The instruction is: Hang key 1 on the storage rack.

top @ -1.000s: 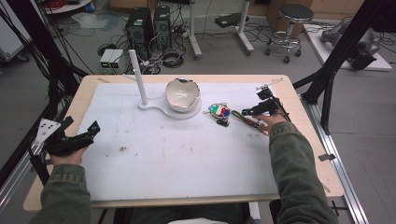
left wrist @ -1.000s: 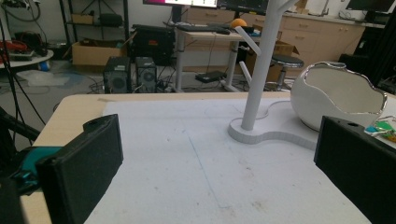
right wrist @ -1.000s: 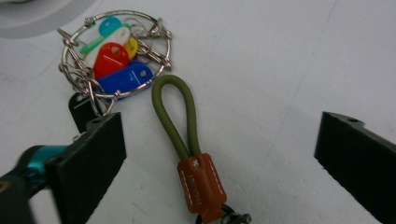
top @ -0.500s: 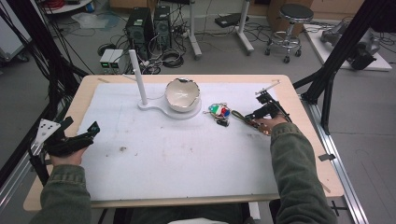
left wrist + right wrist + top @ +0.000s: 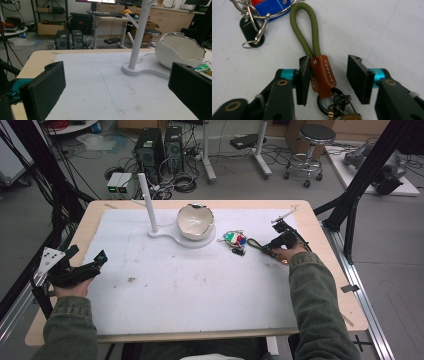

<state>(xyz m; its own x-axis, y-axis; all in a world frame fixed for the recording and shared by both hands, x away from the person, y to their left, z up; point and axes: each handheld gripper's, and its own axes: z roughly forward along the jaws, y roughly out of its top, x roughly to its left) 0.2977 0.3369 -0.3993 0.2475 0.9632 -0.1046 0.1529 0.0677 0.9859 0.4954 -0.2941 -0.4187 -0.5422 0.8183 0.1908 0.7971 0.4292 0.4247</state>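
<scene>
1. Right of the bowl (image 5: pixel 195 221), the right gripper (image 5: pixel 328 77) has just been closing around the leather tab (image 5: pixel 322 75) of the olive cord keychain (image 5: pixel 305 32); one pad touches, the other stands clear: not yet clamped.
2. Centre the tab before squeezing.
3. Left gripper (image 5: pixel 117 87) released, idle.
4. Open mat (image 5: pixel 200 290) toward the person; key bunch (image 5: pixel 235 239) crowds the loop side.

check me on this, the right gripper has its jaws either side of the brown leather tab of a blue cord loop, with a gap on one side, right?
One thing is off: the cord loop is olive green, not blue, as the right gripper view shows. The right gripper does have its jaws either side of the brown leather tab, one pad against it and a gap on the other side; the jaws have just been closing.
</scene>
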